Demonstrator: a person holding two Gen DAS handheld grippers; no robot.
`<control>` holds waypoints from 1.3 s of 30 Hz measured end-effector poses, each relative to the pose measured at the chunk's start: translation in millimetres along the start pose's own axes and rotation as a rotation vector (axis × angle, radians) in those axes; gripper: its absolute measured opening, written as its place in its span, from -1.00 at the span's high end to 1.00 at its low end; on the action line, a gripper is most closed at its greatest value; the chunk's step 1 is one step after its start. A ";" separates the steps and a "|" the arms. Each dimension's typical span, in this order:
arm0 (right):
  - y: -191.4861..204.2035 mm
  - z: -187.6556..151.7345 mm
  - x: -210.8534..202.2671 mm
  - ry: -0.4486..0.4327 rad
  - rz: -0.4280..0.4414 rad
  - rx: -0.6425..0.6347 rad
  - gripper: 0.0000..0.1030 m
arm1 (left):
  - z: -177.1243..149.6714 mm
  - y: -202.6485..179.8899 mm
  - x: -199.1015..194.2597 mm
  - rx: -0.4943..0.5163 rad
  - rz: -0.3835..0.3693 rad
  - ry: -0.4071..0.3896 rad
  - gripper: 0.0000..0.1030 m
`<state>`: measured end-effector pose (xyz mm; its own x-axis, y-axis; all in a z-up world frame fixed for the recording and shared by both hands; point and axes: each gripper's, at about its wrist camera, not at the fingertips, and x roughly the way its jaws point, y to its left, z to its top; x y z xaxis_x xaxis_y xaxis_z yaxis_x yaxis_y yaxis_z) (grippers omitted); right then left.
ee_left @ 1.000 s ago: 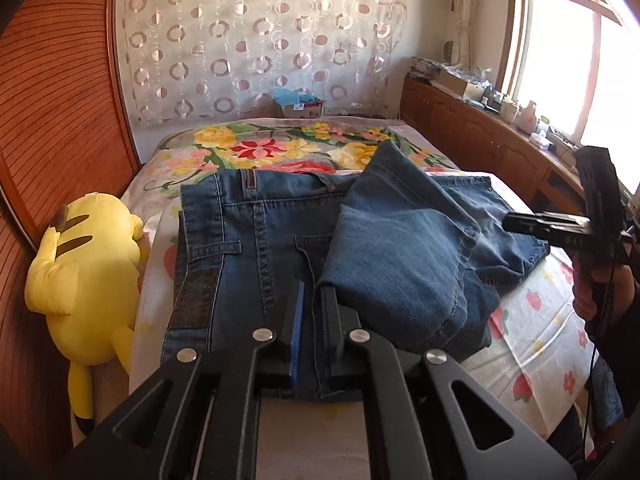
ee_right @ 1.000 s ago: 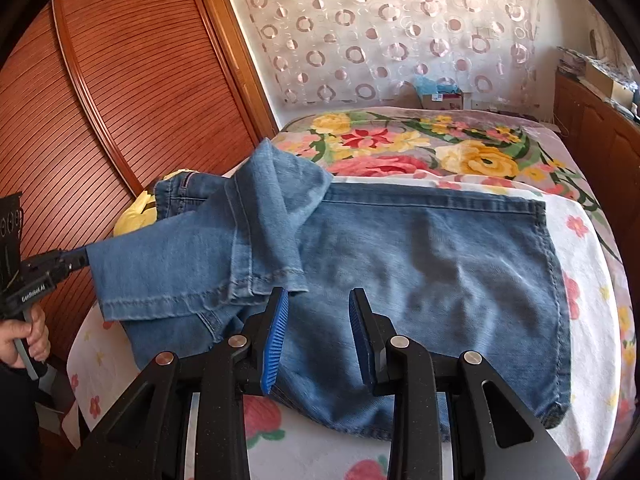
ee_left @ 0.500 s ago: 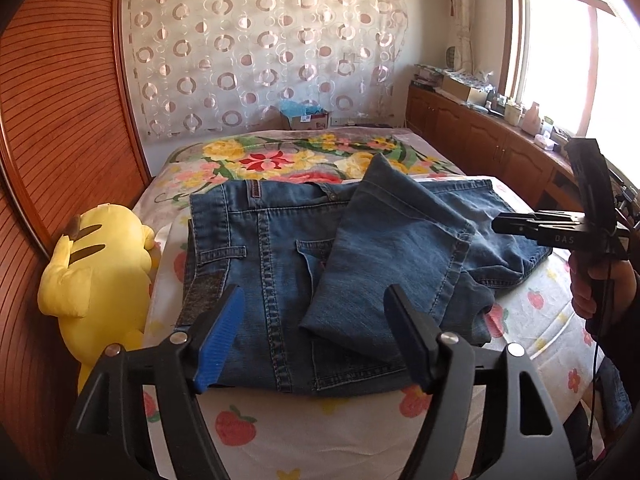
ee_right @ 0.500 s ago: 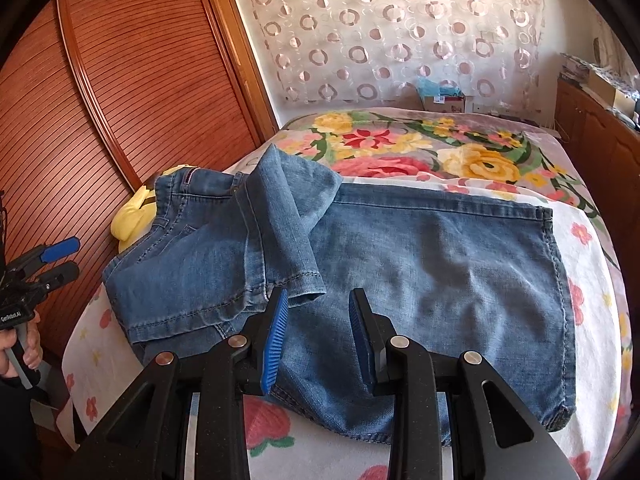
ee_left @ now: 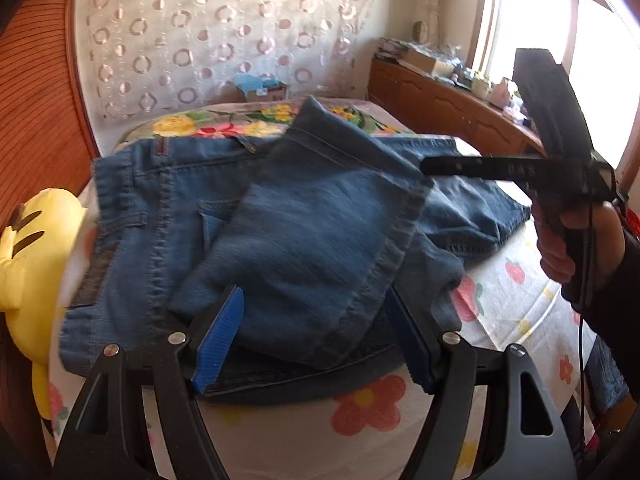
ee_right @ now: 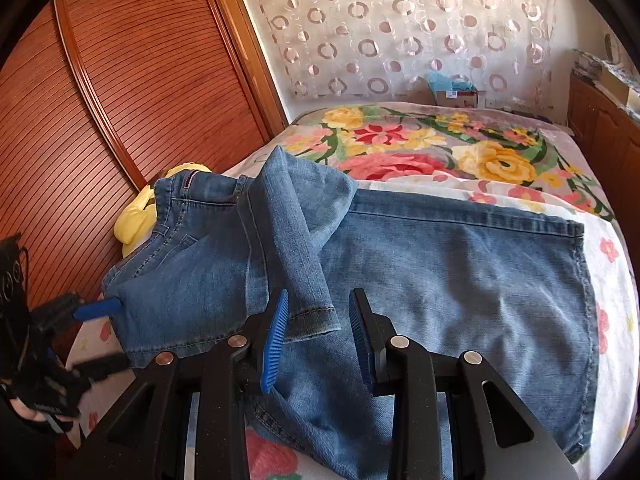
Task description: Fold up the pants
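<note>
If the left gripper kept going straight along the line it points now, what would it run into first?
Most likely the folded-over jeans leg: the left gripper is open, its fingers straddling that flap's near edge, with the bed under it. Depth is hard to judge in the fisheye view, so contact may already be close.

The left tool [ee_left: 316, 336] is pointing steeply downward, its jaws having just been opening and now standing wide apart without pressing on anything. The right tool [ee_right: 318, 336] is angling downward, jaws partly apart and gripping nothing, with a hand [ee_left: 576, 244] wrapping its handle.
</note>
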<state>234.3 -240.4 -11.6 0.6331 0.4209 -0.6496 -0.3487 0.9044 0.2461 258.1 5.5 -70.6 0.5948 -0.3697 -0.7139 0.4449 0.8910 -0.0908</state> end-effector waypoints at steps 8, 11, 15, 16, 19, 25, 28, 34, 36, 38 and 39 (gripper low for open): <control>-5.8 8.7 25.2 0.038 0.049 0.010 0.37 | -6.7 -9.6 21.4 0.050 0.061 0.040 -0.29; -4.3 8.4 34.7 0.059 0.038 -0.001 0.36 | -7.8 -7.8 22.1 0.054 0.074 0.041 0.04; -3.0 6.6 46.3 0.099 0.028 -0.012 0.36 | -8.8 -1.5 18.2 0.046 0.078 0.032 0.52; -2.8 6.3 49.4 0.110 0.026 -0.015 0.36 | -8.7 0.2 16.6 0.041 0.076 0.027 0.61; -3.4 6.8 52.2 0.119 0.041 -0.007 0.57 | -7.5 6.3 8.1 0.014 0.056 0.002 0.70; 7.9 17.5 45.2 0.091 0.062 -0.049 0.90 | -0.7 10.4 -10.9 0.011 0.054 -0.050 0.76; 20.6 31.9 34.2 0.034 0.082 -0.072 0.91 | 5.0 23.8 -32.2 -0.010 0.061 -0.097 0.81; 61.7 65.6 37.5 -0.031 0.104 -0.175 0.92 | 12.4 63.1 -58.7 -0.052 0.102 -0.138 0.85; 75.4 74.7 44.7 -0.038 0.112 -0.203 0.92 | 11.4 75.4 -61.9 -0.072 0.114 -0.145 0.87; 90.0 83.2 54.0 -0.041 0.119 -0.229 0.92 | 12.4 90.7 -66.2 -0.095 0.125 -0.152 0.88; 98.1 88.6 59.8 -0.041 0.124 -0.241 0.92 | 11.7 96.0 -68.3 -0.103 0.131 -0.155 0.88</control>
<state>299.2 -120.3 37.5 0.6009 0.5347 -0.5941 -0.5769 0.8046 0.1407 268.0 113.2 -22.5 0.7424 -0.2777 -0.6097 0.2908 0.9534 -0.0802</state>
